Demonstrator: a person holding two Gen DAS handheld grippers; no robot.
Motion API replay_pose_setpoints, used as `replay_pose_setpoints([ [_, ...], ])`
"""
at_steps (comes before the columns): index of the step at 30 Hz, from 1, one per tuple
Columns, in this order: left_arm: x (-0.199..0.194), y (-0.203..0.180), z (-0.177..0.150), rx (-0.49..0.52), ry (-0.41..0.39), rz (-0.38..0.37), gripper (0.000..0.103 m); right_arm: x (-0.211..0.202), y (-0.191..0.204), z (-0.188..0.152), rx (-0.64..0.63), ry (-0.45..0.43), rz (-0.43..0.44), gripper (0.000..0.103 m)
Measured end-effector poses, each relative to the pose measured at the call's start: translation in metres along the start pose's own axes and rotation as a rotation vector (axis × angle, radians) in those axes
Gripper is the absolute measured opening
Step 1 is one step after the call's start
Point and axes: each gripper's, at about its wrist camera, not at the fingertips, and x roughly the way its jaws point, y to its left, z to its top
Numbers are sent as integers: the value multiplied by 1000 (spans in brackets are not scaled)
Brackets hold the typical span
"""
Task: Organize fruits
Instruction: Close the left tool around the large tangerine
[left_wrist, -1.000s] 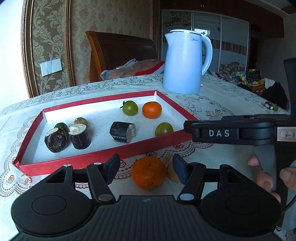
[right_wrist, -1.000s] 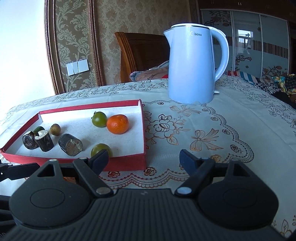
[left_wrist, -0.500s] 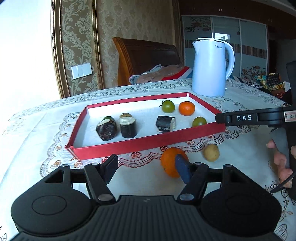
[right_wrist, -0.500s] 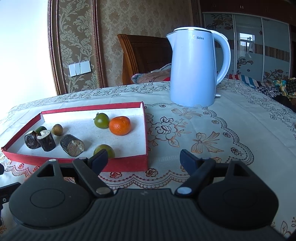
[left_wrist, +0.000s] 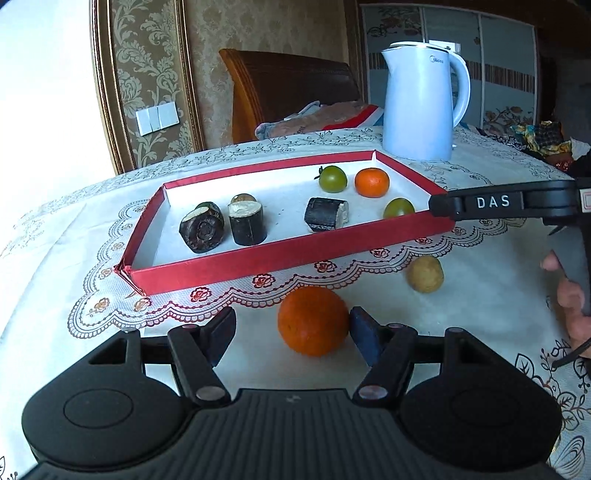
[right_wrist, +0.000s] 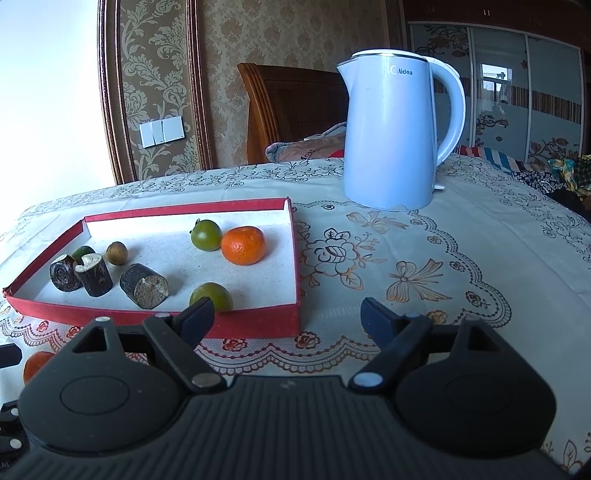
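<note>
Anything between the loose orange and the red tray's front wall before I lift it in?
Only bare lace tablecloth separates the orange from the red tray, shown in the left wrist view.

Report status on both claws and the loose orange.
Left claw open around loose orange. Right claw open, empty. Orange outside red tray. Nothing blocking.

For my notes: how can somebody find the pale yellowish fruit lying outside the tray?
Start at the red tray. On the cloth before its right corner lies the small yellowish fruit. The only other fruit there, the orange, is bigger and vivid orange.
</note>
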Motion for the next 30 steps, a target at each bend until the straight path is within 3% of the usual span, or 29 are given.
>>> replay_pose_setpoints([
  [14, 7, 2, -3, -18, 12, 7, 67, -2, 5, -2, -28, 4, 15, 85],
  [17, 7, 3, -3, -17, 16, -6, 58, -1, 5, -2, -25, 8, 17, 85],
  [20, 4, 0, -3, -3, -2, -14, 41, -1, 6, -2, -25, 8, 18, 85],
  [30, 5, 1, -2, -12, -3, -15, 41, 0, 5, -3, -24, 16, 20, 85],
])
